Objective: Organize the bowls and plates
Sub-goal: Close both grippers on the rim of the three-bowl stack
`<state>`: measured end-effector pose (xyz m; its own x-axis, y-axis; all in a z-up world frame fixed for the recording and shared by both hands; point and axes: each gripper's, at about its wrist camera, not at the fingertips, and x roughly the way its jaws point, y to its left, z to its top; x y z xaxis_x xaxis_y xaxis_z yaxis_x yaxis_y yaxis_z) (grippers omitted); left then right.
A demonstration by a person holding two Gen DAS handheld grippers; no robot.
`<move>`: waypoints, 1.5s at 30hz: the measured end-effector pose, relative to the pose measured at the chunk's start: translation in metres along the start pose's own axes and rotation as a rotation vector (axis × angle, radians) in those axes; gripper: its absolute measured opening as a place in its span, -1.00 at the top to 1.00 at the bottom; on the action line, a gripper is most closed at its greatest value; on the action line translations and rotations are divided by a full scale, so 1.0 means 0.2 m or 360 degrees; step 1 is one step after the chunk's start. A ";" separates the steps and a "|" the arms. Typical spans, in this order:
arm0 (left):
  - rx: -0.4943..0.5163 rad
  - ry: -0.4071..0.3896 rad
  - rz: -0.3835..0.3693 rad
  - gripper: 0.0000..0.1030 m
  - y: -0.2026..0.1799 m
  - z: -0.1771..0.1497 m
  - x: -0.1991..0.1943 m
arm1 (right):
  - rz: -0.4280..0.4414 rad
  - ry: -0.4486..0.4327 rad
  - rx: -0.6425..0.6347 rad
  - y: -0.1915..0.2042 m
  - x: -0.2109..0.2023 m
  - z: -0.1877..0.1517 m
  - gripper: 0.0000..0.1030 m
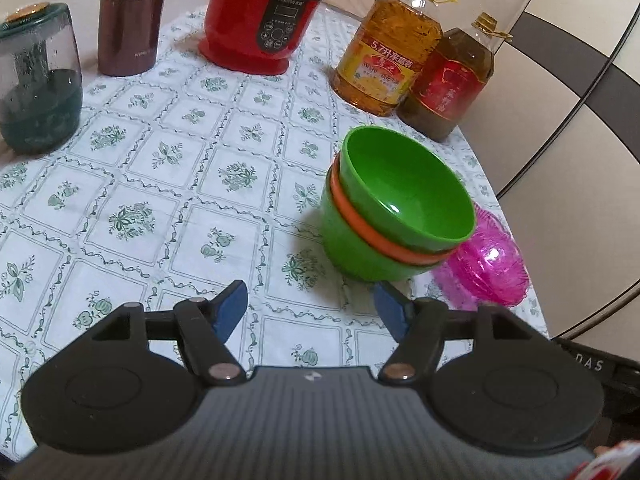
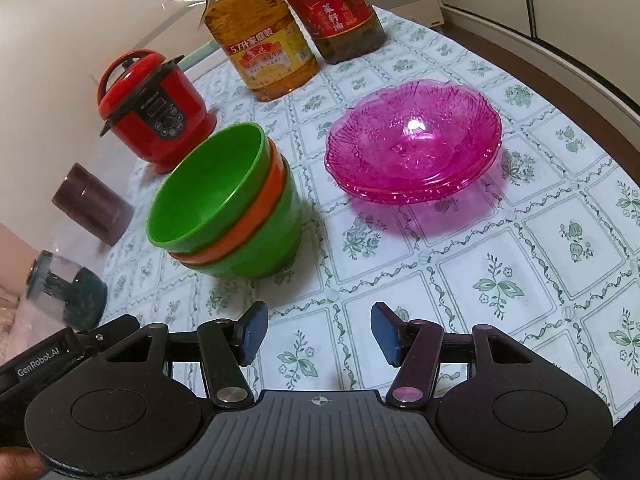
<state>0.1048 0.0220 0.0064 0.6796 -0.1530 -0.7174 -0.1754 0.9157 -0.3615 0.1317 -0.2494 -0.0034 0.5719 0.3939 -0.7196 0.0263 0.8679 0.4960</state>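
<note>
A stack of plastic bowls (image 1: 400,208), green over orange over green, stands on the flowered tablecloth (image 1: 160,184). Right of it lies a stack of clear pink plates (image 1: 488,268), partly hidden behind the bowls in the left wrist view. My left gripper (image 1: 311,307) hangs open over the cloth, in front of and left of the bowls, nothing between its blue pads. In the right wrist view the bowl stack (image 2: 224,204) sits left and the pink plates (image 2: 412,144) right. My right gripper (image 2: 318,330) stands open in front of both stacks, with nothing between its fingers.
A red rice cooker (image 1: 260,16), a maroon flask (image 1: 130,20) and a green-based glass chopper (image 1: 38,80) stand at the back. Two oil bottles (image 1: 388,52) stand behind the bowls. The round table's edge (image 2: 592,92) curves close behind the pink plates.
</note>
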 end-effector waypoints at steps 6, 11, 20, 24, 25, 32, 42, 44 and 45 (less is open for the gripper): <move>-0.0016 0.0032 -0.0025 -0.30 0.01 0.03 0.04 | 0.0011 -0.0011 0.0047 -0.01 0.00 0.03 -0.12; -0.0027 0.0025 -0.0063 -0.30 0.01 0.09 0.08 | 0.0028 -0.0025 0.0066 0.00 0.02 0.07 -0.12; -0.0032 -0.0031 -0.0126 -0.30 -0.01 0.26 0.16 | 0.0158 -0.0092 0.0142 0.03 0.05 0.22 -0.12; -0.0019 -0.0015 -0.0157 -0.30 -0.02 0.32 0.23 | 0.0186 -0.0106 0.0135 0.06 0.10 0.30 -0.12; -0.0017 -0.0005 -0.0163 -0.30 -0.02 0.34 0.25 | 0.0185 -0.0104 0.0132 0.06 0.11 0.31 -0.12; -0.0069 0.0087 -0.0192 -0.26 -0.01 0.41 0.43 | 0.0111 -0.0026 0.0081 0.11 0.30 0.41 -0.11; -0.0074 0.0256 -0.0162 0.05 -0.01 0.43 0.62 | 0.0011 0.0136 -0.0004 0.17 0.53 0.45 -0.11; -0.0063 0.0282 -0.0149 0.18 -0.02 0.43 0.64 | 0.0006 0.0159 0.0003 0.16 0.56 0.45 -0.11; -0.0058 0.0291 -0.0145 0.20 -0.02 0.43 0.64 | 0.0005 0.0167 0.0010 0.16 0.57 0.45 -0.11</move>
<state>0.2546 0.0314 -0.0332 0.5537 -0.3024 -0.7758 -0.1470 0.8816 -0.4485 0.2711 -0.2039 -0.0265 0.4828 0.4267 -0.7648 0.0299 0.8647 0.5013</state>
